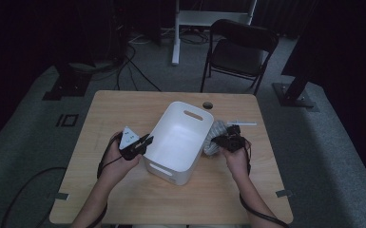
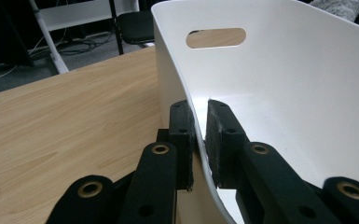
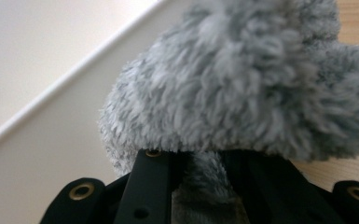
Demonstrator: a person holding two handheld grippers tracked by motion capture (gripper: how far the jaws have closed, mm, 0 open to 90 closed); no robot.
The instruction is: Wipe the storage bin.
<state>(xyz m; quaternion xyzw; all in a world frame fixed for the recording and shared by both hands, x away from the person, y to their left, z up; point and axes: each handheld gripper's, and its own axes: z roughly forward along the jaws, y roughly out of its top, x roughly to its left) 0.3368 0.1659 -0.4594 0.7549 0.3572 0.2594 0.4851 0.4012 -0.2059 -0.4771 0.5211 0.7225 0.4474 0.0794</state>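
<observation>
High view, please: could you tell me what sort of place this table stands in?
Probably a lab or recording studio, not a home: dark curtains all round, loose cables on the grey carpet, a metal stand's base, and a folding chair behind the wooden table.

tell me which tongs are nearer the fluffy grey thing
Right. The right tongs are shut on the fluffy grey thing beside the white bin; the left tongs clamp the bin's opposite wall.
</observation>
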